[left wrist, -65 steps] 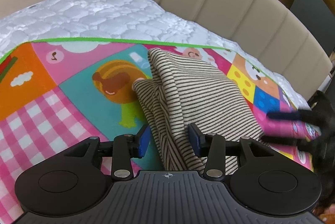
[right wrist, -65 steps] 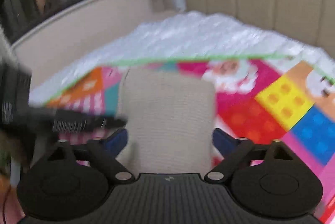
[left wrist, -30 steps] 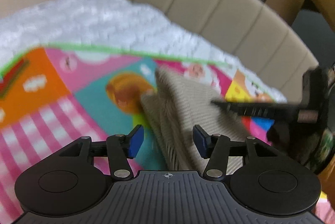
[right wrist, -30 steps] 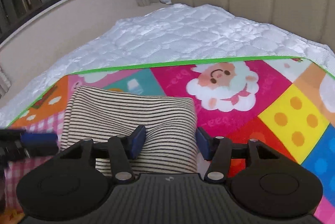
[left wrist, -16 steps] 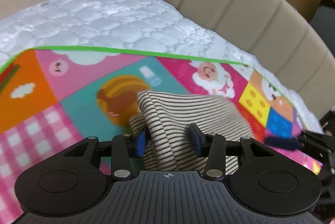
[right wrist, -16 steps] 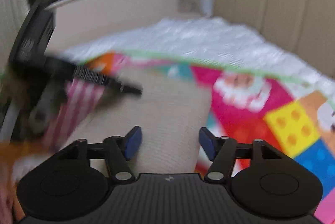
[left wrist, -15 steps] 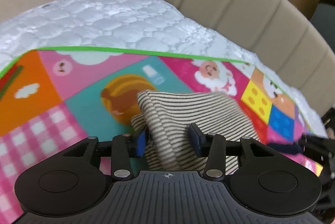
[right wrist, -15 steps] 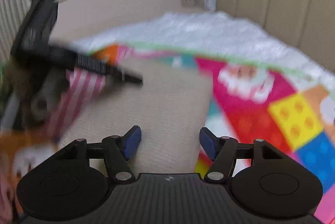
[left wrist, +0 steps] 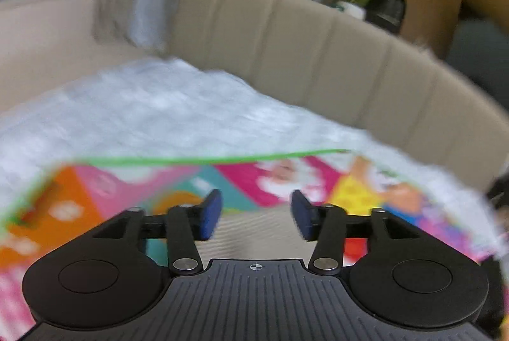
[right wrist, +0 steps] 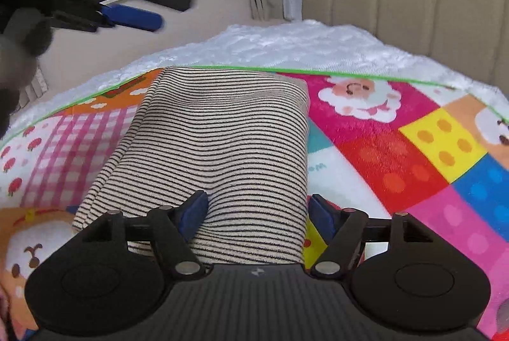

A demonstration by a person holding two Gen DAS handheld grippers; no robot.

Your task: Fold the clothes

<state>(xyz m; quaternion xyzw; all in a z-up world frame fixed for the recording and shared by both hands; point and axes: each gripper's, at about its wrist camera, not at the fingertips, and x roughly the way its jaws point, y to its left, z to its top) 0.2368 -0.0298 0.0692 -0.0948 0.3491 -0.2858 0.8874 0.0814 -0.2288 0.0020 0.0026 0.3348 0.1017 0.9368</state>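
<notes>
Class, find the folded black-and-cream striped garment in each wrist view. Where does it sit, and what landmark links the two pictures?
Left wrist view: the folded black-and-cream striped garment is a blurred patch low at centre, between the open left tongs.
Right wrist view: it fills the centre, reaching down between the open right tongs.
Shared landmark: the bright green border of the colourful play mat.

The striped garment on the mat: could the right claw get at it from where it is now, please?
Probably yes. The right claw is open low over the folded striped garment, near end between its fingers, nothing between; the left claw is raised aside.
</notes>
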